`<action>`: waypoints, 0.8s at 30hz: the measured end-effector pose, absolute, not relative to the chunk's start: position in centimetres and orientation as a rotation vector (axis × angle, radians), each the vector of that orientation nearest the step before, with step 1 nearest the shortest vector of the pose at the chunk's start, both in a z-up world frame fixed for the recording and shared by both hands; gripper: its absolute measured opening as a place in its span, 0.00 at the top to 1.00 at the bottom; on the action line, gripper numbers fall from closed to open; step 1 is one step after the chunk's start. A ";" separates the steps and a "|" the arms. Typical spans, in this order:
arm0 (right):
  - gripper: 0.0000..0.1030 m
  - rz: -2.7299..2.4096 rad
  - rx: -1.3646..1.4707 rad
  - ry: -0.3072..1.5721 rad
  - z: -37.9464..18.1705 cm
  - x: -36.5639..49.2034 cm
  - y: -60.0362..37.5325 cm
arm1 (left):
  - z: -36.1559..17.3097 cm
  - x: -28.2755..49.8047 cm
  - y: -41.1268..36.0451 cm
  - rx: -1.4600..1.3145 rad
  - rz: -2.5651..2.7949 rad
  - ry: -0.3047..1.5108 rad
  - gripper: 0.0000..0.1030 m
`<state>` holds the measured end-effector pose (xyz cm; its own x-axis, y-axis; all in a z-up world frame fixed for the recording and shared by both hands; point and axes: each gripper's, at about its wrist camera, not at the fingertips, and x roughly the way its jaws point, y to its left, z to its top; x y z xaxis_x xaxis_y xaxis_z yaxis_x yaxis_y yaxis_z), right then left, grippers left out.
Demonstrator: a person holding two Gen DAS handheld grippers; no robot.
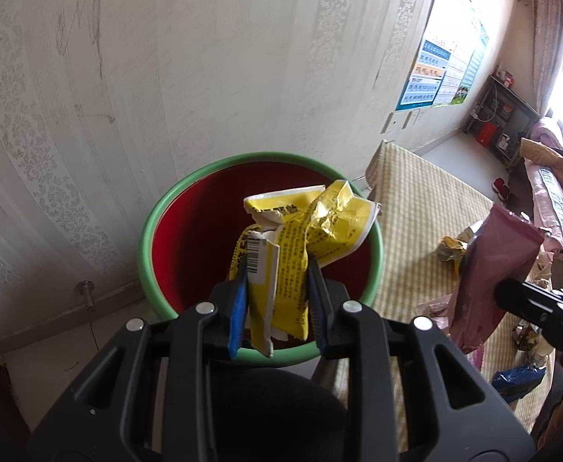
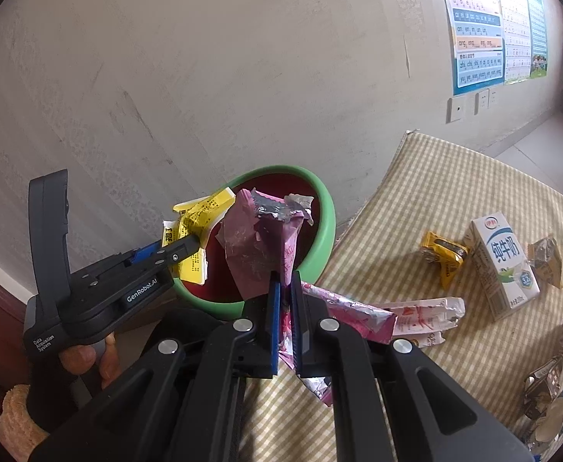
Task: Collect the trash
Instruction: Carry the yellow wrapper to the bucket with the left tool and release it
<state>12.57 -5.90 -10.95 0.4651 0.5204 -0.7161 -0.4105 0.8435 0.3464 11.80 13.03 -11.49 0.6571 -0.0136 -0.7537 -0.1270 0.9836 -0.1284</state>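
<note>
A red bin with a green rim [image 1: 154, 227] stands against the wall; it also shows in the right wrist view [image 2: 325, 227]. My left gripper [image 1: 277, 269] is shut on a crumpled yellow wrapper [image 1: 312, 227] and holds it over the bin's opening. The wrapper [image 2: 198, 211] and the left gripper [image 2: 181, 250] also show in the right wrist view. My right gripper [image 2: 285, 281] is shut on a pink wrapper [image 2: 260, 242], held upright at the bin's near rim. The pink wrapper [image 1: 489, 269] hangs right of the bin in the left wrist view.
A checked yellow mat [image 2: 454, 192] lies right of the bin. On it lie a milk carton [image 2: 505, 265], a small yellow wrapper [image 2: 443, 258], pink and white wrappers [image 2: 416, 315], a brown wrapper [image 2: 547, 258] and more litter at the right edge. A blue wrapper [image 1: 516, 381] lies near the mat's edge.
</note>
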 end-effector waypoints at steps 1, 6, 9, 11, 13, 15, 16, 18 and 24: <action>0.95 0.575 0.130 0.927 -11.0 12.8 -5.7 | -11.6 11.9 13.3 -0.180 0.070 0.854 0.74; 0.95 0.583 0.134 0.931 -11.1 13.5 -4.8 | -11.7 12.0 14.3 -0.186 0.090 0.857 0.74; 0.95 0.589 0.140 0.930 -11.2 14.2 -4.3 | -11.8 12.4 14.8 -0.181 0.095 0.870 0.74; 0.95 0.592 0.148 0.928 -11.2 14.8 -4.0 | -11.9 12.8 15.1 -0.175 0.099 0.878 0.74; 0.94 0.596 0.162 0.927 -11.2 15.3 -3.6 | -12.0 13.2 15.3 -0.169 0.103 0.882 0.74; 0.94 0.601 0.177 0.931 -11.3 16.0 -3.3 | -12.1 13.4 15.6 -0.166 0.108 0.882 0.74; 0.94 0.604 0.187 0.935 -11.4 16.3 -3.1 | -12.2 13.6 15.8 -0.165 0.112 0.883 0.74; 0.94 0.614 0.213 0.951 -11.6 17.0 -2.8 | -12.3 13.8 16.2 -0.165 0.118 0.884 0.74; 0.93 0.620 0.268 0.981 -12.1 18.7 -2.0 | -12.7 14.7 16.9 -0.168 0.128 0.895 0.73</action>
